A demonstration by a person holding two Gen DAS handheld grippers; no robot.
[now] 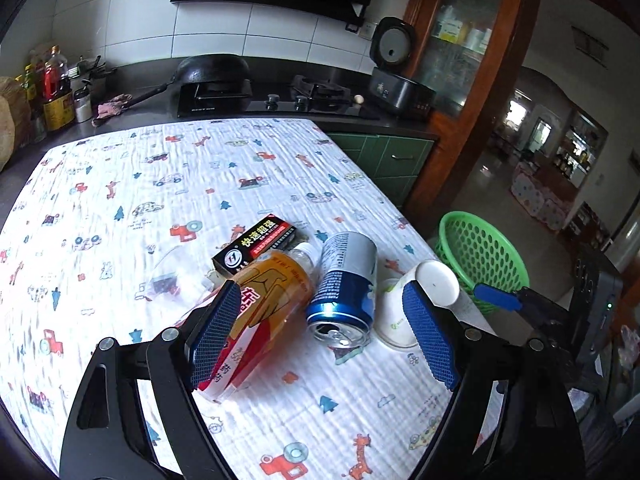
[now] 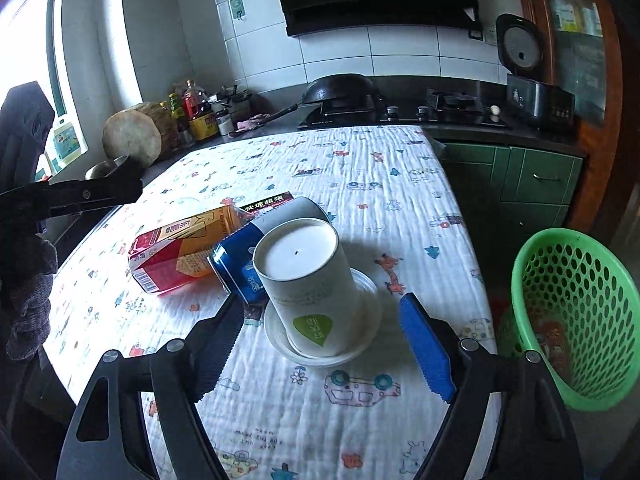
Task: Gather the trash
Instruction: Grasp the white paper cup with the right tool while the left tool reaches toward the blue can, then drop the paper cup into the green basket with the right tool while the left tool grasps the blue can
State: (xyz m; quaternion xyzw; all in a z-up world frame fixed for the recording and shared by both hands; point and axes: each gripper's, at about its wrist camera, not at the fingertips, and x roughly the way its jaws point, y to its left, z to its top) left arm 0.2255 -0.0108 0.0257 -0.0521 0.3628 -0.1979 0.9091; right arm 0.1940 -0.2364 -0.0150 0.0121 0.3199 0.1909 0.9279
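On the patterned tablecloth lie an orange tea bottle on its side, a blue and silver can on its side, an upside-down white paper cup and a black box. My left gripper is open just in front of the bottle and can. In the right wrist view the cup stands upside down on a clear lid, with the can and bottle behind it. My right gripper is open around the cup's near side. A green basket stands off the table's right edge.
A clear plastic wrapper lies left of the bottle. Behind the table run a counter with a wok, a gas hob, a rice cooker and bottles. The green basket also shows in the left wrist view.
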